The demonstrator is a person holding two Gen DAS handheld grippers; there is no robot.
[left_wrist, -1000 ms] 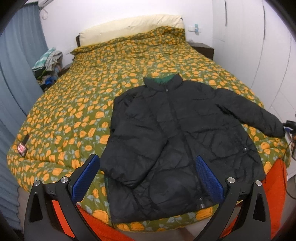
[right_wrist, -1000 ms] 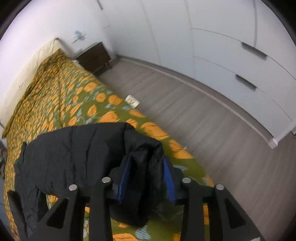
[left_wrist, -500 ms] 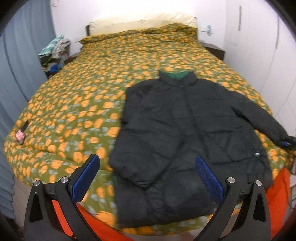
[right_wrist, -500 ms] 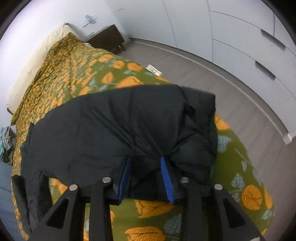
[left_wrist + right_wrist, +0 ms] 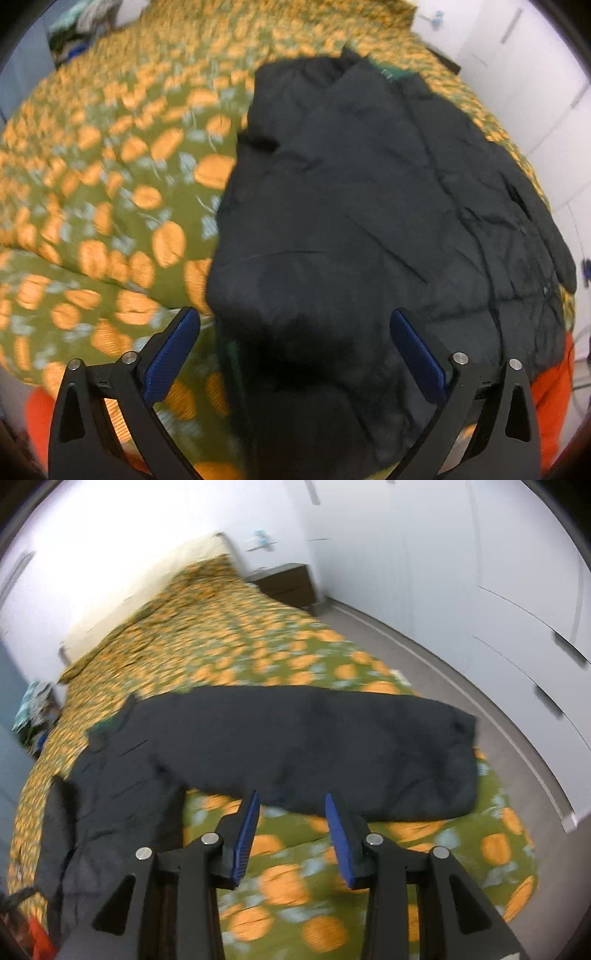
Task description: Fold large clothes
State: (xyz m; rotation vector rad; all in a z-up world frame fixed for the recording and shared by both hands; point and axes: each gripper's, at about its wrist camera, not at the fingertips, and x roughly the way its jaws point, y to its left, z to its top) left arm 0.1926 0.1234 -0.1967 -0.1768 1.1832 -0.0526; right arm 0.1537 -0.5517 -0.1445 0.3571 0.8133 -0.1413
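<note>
The left gripper (image 5: 295, 354), jaws wide and just closing, straddles the black puffy quilted jacket (image 5: 369, 221); the right gripper (image 5: 291, 830) stands narrow, empty. Slippery padding could squirt free.

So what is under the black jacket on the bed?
The jacket lies on the green quilt with orange flowers, which shows all around it. At the near edge an orange sheet shows below the quilt. What lies directly beneath the jacket is covered.
</note>
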